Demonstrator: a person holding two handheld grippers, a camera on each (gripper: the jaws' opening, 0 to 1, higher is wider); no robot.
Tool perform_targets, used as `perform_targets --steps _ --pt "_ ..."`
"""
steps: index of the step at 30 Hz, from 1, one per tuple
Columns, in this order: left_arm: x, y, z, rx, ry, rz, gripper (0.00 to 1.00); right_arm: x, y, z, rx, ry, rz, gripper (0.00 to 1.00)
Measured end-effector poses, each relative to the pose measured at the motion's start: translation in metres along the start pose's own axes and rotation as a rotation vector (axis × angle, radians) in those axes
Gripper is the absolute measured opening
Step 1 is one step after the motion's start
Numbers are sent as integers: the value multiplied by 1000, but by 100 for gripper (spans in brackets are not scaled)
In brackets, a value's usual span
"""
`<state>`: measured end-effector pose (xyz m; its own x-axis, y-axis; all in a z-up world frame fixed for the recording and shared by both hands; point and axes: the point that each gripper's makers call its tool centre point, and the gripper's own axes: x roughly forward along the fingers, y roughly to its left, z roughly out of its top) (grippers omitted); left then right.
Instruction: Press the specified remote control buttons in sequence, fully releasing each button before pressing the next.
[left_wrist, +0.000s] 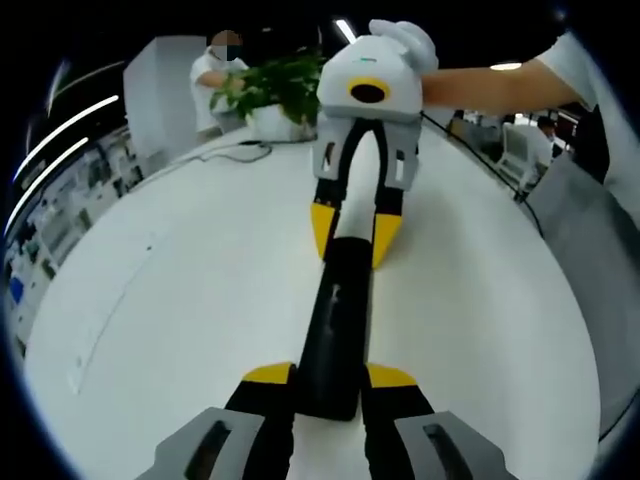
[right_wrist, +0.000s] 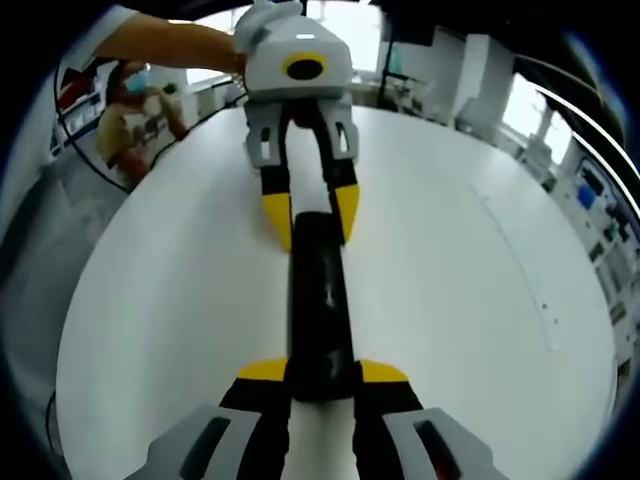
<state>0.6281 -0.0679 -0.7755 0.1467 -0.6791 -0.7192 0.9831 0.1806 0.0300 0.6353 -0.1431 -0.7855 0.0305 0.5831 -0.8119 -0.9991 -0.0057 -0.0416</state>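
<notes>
Left gripper view: a black remote (left_wrist: 335, 330) is lain lengthwise on the white table (left_wrist: 180, 300), its near end clamped between the yellow tips of the left gripper (left_wrist: 330, 378). The far end is gripped by the right gripper (left_wrist: 352, 230), seen coming in from the top, jaws closed on the remote's sides. Wide bare tabletop is left on both sides; the table's curved edge is seen far right and far left. A plant (left_wrist: 275, 85) and a cable (left_wrist: 240, 152) are set at the far edge, well apart from the remote. Buttons cannot be made out.

Right gripper view: the same remote (right_wrist: 318, 300) is seen from the other end, its near end clenched by the right gripper (right_wrist: 322, 372), its far end pinched by the left gripper (right_wrist: 310, 215). Open table (right_wrist: 470, 300) is left all round, the edge curving at left. The remote's near end is hidden between the jaws; its button face is too dark to read.
</notes>
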Motion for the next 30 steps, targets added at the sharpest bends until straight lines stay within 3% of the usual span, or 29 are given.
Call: perform_targets --steps 8,14,18,20,30 --pt "-10 1 -3 6 5 7 24 -6 10 9 -9 -2 -7 20" --pt "-20 -15 9 22 1 22 24 -20 27 14 -12 4 -17 19" --pt "-28 -40 17 23 0 22 24 -29 46 18 -10 7 -20 19" --pt "-31 -62 25 31 -2 22 24 -33 58 20 -15 8 -21 19" --pt "-54 -115 27 49 -10 43 24 -51 120 34 -27 -6 -40 19"
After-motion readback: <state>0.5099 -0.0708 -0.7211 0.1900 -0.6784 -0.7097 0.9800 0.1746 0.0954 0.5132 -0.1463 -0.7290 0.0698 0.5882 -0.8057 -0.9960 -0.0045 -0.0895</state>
